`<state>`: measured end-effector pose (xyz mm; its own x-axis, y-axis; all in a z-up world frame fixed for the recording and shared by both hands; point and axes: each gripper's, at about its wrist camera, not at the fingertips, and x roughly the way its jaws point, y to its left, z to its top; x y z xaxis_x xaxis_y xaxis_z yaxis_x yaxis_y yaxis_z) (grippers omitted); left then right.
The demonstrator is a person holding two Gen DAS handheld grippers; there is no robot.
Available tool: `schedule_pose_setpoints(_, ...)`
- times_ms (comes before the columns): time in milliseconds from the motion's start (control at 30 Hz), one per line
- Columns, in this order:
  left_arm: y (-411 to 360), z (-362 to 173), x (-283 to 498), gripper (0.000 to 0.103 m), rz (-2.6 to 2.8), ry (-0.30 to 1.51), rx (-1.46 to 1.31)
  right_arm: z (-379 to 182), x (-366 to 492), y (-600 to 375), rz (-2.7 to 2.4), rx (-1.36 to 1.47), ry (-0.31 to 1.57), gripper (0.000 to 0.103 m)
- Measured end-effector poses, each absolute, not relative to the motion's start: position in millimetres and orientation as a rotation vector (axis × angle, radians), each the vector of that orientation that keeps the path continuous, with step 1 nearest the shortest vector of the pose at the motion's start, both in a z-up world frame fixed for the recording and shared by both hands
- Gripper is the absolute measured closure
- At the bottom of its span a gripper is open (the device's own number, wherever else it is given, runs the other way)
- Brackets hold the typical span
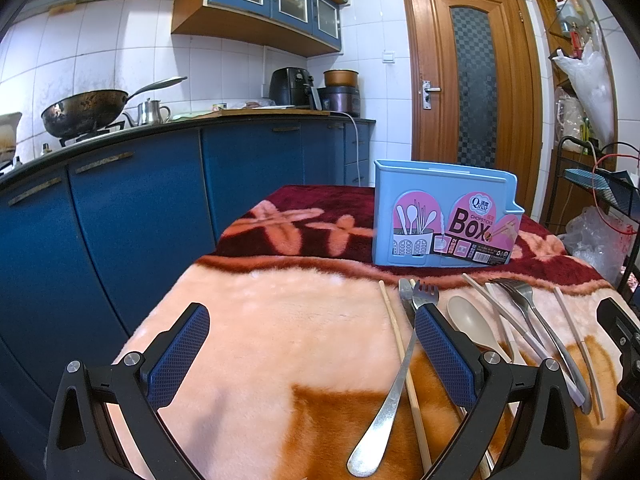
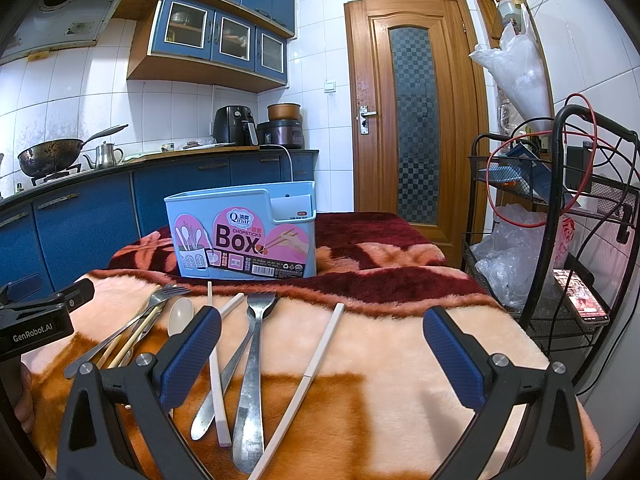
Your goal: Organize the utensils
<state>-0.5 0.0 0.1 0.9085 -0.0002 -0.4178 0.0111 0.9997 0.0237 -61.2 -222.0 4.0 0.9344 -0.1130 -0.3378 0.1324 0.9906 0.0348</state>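
Nearest the left wrist camera: left gripper (image 1: pixel 312 344), spread wide, gripping nothing, hovering over the fuzzy blanket (image 1: pixel 280 320). Just under its right finger (image 1: pixel 444 356) lay a metal fork (image 1: pixel 396 384) crossing a wooden chopstick (image 1: pixel 404 364). Further right, side by side: beige spoon (image 1: pixel 472 326), pale chopsticks (image 1: pixel 508 320), a second fork (image 1: pixel 532 312), one more chopstick (image 1: pixel 576 340). Behind them stood the blue chopsticks box (image 1: pixel 440 216), upright, well apart from the gripper. Judged as barely begun: nothing seen in the box from here, though its inside was hidden.

Nearest the right wrist camera: right gripper (image 2: pixel 320 352), likewise wide open and empty. Between and beneath its fingers lay a steel fork (image 2: pixel 252 368), a white chopstick (image 2: pixel 216 376) and a long pale chopstick (image 2: pixel 308 376); off to the left, the beige spoon (image 2: pixel 180 314) and a tangle of fork and wooden sticks. Box (image 2: pixel 244 232) straight ahead; only a white card visible in its side pocket. All utensils left to move. Possible trouble: overlapping handles, deep pile under thin sticks, a wire rack (image 2: pixel 560 240) close on the right.
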Motion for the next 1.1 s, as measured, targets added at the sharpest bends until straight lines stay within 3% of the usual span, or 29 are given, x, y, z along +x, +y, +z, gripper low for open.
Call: schedule_pose_setpoints(1100, 2.5, 0.8, 4.9, 0.001, -0.016, 0.471, 0.022, 0.7, -57.1, -227.7, -0.119, 0.078, 0.388, 0.0)
